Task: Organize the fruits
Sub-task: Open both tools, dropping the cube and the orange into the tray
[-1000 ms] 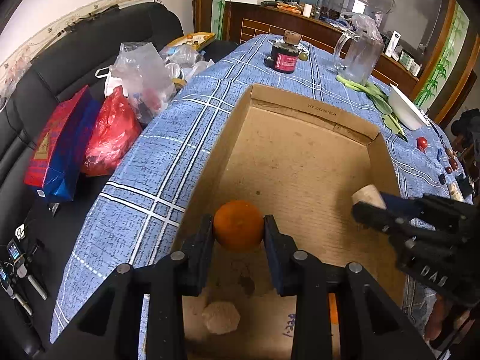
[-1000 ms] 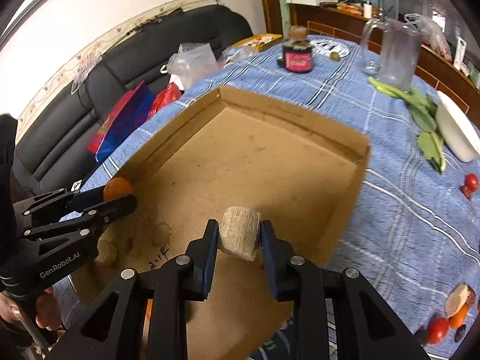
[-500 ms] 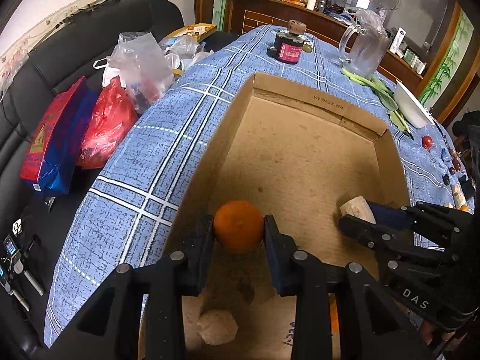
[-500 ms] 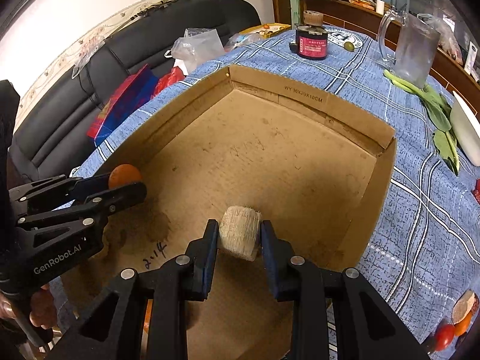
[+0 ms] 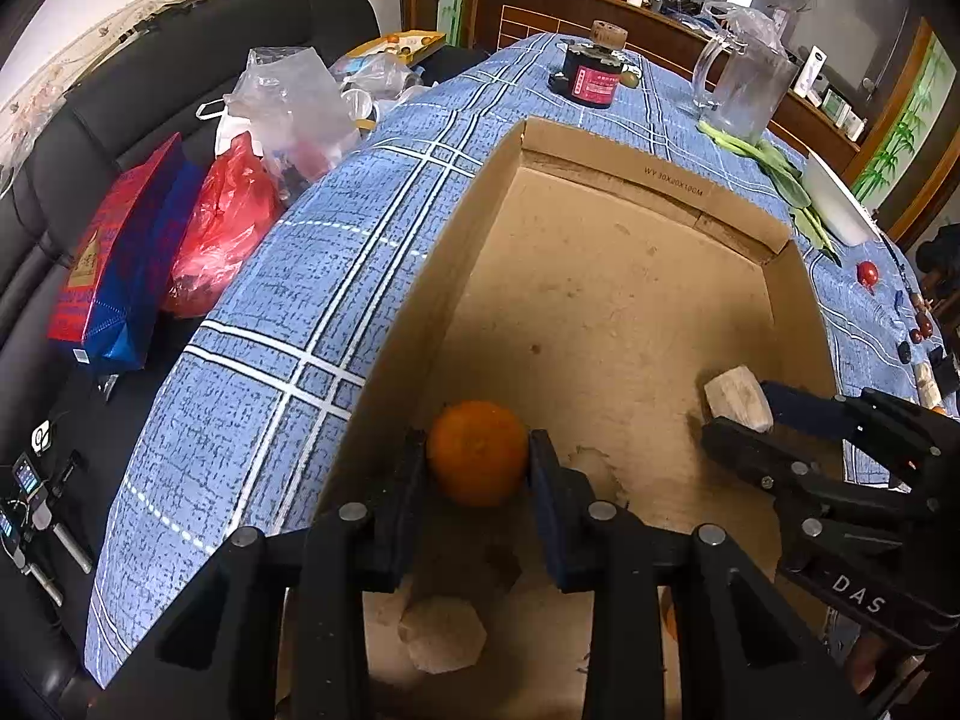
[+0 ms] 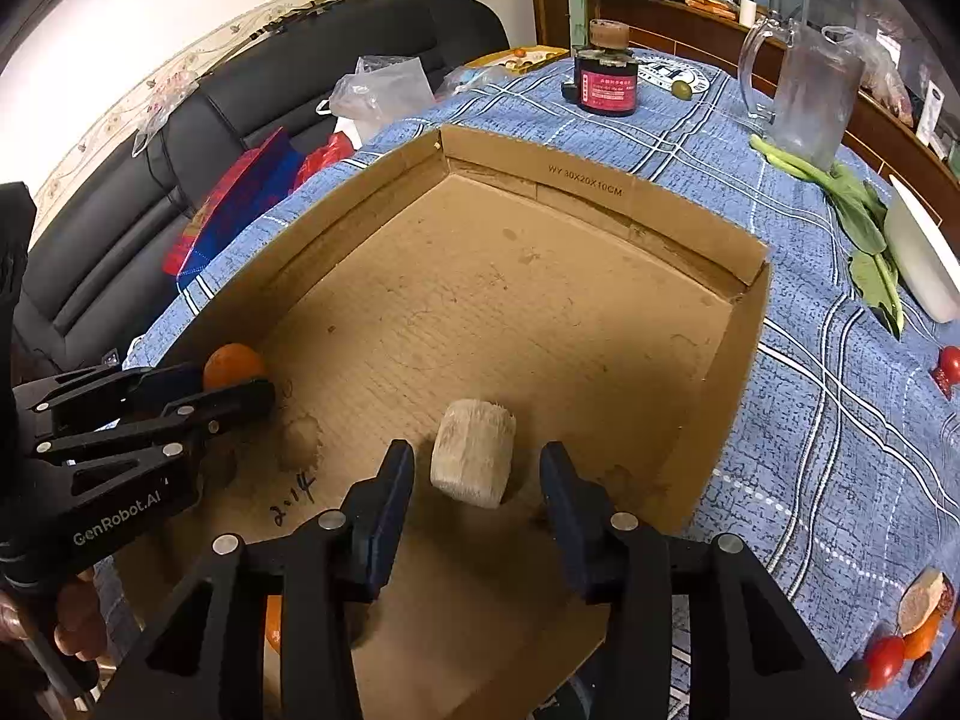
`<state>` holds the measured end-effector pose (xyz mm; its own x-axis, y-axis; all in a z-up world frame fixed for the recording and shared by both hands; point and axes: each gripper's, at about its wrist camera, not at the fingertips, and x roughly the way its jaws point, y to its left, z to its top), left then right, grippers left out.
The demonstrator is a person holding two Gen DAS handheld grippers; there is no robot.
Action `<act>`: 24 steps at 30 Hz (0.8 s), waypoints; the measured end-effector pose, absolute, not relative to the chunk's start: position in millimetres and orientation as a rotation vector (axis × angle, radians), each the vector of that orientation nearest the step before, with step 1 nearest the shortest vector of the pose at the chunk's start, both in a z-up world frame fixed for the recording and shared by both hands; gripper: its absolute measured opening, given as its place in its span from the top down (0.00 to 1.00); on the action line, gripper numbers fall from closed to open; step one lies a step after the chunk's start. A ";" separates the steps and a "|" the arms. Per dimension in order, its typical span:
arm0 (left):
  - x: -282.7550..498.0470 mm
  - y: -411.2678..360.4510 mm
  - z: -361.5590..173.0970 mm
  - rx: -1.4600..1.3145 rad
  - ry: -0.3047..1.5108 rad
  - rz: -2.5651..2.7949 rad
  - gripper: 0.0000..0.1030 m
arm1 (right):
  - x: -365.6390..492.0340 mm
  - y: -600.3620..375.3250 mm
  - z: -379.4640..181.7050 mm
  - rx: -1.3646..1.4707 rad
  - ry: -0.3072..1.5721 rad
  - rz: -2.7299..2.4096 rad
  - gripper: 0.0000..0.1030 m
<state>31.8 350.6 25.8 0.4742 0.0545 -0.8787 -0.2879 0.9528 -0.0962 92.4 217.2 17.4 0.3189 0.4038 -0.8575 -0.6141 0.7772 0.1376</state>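
Observation:
My left gripper [image 5: 477,459] is shut on an orange [image 5: 477,452] low inside the cardboard box [image 5: 606,150], near its left wall. The orange [image 6: 233,363] and left gripper [image 6: 240,387] also show at the left of the right wrist view. My right gripper [image 6: 477,468] is opening; a pale cylindrical piece [image 6: 474,451] stands on the box floor [image 6: 510,300] between its jaws, with a gap on each side. In the left wrist view that piece [image 5: 737,390] lies at the right gripper's fingertips [image 5: 729,435]. Another pale chunk [image 5: 443,633] lies on the box floor below the orange.
The box sits on a blue checked tablecloth [image 5: 288,300]. A dark jar [image 6: 606,81], a glass pitcher [image 6: 810,99], green leaves [image 6: 864,222] and a white dish [image 6: 924,264] stand beyond. Small tomatoes [image 6: 885,660] lie at right. Bags [image 5: 222,234] rest on a black sofa at left.
The right gripper's jaws have spread apart and let go of the pale piece, which now rests on the box floor. The left gripper still clamps the orange, lower in the box.

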 end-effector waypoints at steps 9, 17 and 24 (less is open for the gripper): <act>19.5 345.6 37.0 -0.232 1.025 0.233 0.54 | 77.6 210.7 27.4 -0.246 1.024 0.672 0.53; 3.6 333.5 44.9 -0.224 1.008 0.249 0.54 | 58.7 194.3 41.8 -0.244 0.999 0.669 0.53; -15.9 318.1 57.9 -0.222 0.971 0.273 0.53 | 34.4 171.5 51.2 -0.275 0.971 0.655 0.53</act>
